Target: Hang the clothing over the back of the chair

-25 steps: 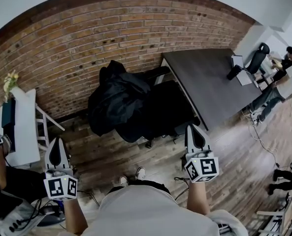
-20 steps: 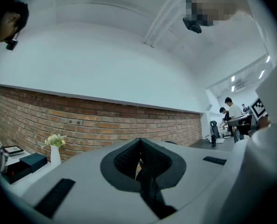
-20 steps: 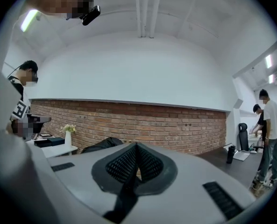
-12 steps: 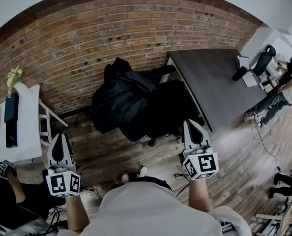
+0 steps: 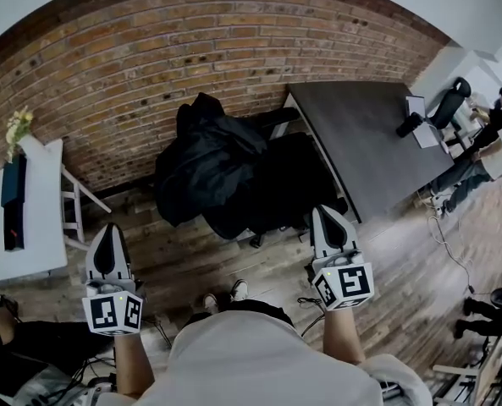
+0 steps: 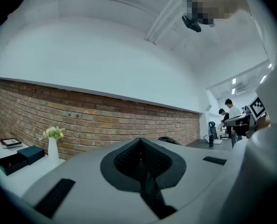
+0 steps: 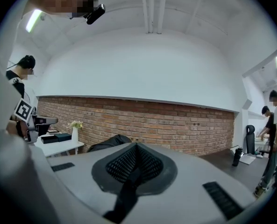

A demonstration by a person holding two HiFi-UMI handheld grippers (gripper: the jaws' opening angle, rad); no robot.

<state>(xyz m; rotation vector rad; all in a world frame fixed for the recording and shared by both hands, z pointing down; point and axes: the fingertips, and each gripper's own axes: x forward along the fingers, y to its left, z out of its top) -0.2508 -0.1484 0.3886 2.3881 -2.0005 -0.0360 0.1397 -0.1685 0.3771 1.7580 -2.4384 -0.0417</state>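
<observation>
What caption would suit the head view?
Black clothing draped on the chair by a brick wall; left tongs and right tongs shut, empty.

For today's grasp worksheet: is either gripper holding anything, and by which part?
Nothing is held. The left gripper and right gripper are both shut and empty; the black clothing lies draped on the chair, apart from both.

No word, number or brand name can be read anywhere. The only printed signs are black-and-white square markers (image 5: 113, 313) on the left gripper (image 5: 110, 237) and the right gripper (image 5: 328, 218); they bear no letters.
</observation>
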